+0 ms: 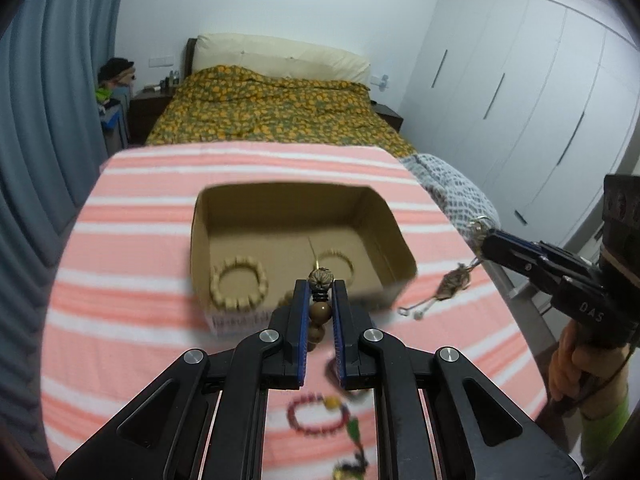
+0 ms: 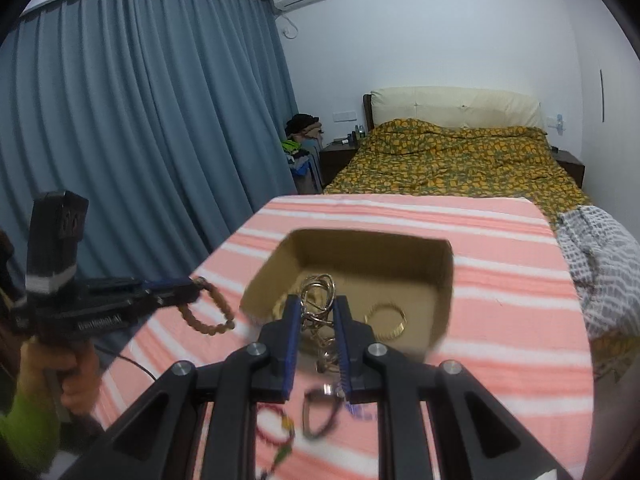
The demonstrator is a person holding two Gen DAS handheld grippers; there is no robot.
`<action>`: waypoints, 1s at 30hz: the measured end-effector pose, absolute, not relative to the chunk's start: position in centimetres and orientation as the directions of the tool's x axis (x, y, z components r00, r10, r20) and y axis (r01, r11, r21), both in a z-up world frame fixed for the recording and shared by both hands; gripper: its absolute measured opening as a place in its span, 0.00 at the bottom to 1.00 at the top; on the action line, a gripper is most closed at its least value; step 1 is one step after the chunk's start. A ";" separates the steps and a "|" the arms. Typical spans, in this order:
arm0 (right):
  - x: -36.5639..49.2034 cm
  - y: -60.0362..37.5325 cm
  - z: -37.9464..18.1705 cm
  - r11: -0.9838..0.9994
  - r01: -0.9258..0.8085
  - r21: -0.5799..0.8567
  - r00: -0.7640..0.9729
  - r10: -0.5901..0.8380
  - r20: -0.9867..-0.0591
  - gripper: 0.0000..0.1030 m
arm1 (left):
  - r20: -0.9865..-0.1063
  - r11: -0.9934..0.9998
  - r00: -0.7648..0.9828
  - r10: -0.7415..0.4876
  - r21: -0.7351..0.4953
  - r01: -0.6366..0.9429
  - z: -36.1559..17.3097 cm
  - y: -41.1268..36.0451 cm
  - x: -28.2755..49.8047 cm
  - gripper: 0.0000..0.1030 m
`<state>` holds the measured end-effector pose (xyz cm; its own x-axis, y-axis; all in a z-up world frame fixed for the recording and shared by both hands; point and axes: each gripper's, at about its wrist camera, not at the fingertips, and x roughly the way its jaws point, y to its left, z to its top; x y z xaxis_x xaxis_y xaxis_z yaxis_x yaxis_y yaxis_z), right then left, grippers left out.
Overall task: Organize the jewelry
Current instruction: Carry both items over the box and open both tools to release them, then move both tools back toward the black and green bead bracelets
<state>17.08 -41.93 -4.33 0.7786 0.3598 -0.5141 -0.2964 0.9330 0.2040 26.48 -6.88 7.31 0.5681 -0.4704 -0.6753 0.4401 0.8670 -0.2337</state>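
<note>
My left gripper (image 1: 320, 286) is shut on a brown bead bracelet (image 1: 320, 312) with a carved bead at its top, held above the near edge of an open cardboard box (image 1: 200, 240). An ivory chunky bracelet (image 1: 239, 282) and a thin ring bracelet (image 1: 336, 262) lie inside. My right gripper (image 2: 318, 302) is shut on a bunch of metal rings (image 2: 318, 292), and a pendant (image 1: 452, 284) dangles below them. In the right wrist view the left gripper (image 2: 194, 286) holds the hanging bead bracelet (image 2: 208, 316) left of the box (image 2: 442, 280).
A red bead bracelet (image 1: 318, 414) and a dark bracelet (image 2: 320, 412) lie on the pink striped tablecloth (image 1: 132, 240) near me. A grey patterned cloth (image 2: 600, 260) hangs at the table's right edge. Beyond are a bed (image 1: 280, 108), blue curtains (image 2: 140, 120) and white wardrobes (image 1: 520, 80).
</note>
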 end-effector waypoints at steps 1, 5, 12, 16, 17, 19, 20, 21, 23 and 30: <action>18.7 -41.6 -4.2 0.931 -0.296 0.213 0.772 0.364 -0.521 0.17 | -0.675 0.866 0.568 -0.472 -0.236 0.440 7.3 -7.3 27.4 0.09; 24.4 -40.4 -5.0 0.931 -0.284 0.228 0.739 0.364 -0.566 0.16 | -0.696 0.871 0.552 -0.459 -0.228 0.436 6.5 -8.9 31.5 0.09; 32.9 -38.5 -9.0 0.937 -0.239 0.256 0.666 0.350 -0.659 0.16 | -0.752 0.894 0.527 -0.396 -0.183 0.410 3.3 -10.9 36.2 0.09; 35.7 -38.1 -11.4 0.944 -0.212 0.253 0.630 0.329 -0.703 0.17 | -0.780 0.905 0.505 -0.369 -0.178 0.385 1.0 -11.2 37.8 0.09; 35.9 -38.2 -11.6 0.946 -0.207 0.249 0.627 0.323 -0.709 0.17 | -0.787 0.908 0.500 -0.363 -0.178 0.379 0.4 -11.3 38.1 0.09; 36.6 -38.4 -12.6 0.949 -0.195 0.247 0.612 0.315 -0.725 0.17 | -0.795 0.913 0.496 -0.349 -0.169 0.370 -0.3 -11.5 38.5 0.09; 36.8 -38.4 -12.9 0.949 -0.192 0.249 0.608 0.314 -0.729 0.17 | -0.798 0.916 0.497 -0.341 -0.164 0.367 -0.6 -11.7 38.6 0.09; 37.0 -38.5 -13.2 0.951 -0.187 0.247 0.604 0.310 -0.735 0.18 | -0.799 0.919 0.500 -0.333 -0.157 0.362 -0.9 -11.8 38.6 0.10; 36.8 -38.6 -13.4 0.951 -0.189 0.244 0.607 0.308 -0.732 0.19 | -0.800 0.926 0.513 -0.313 -0.137 0.351 -1.1 -11.8 38.8 0.13; 35.8 -39.0 -12.0 0.959 -0.161 0.234 0.662 0.281 -0.695 0.43 | -0.757 0.944 0.595 -0.269 -0.083 0.321 0.1 -11.2 36.8 0.86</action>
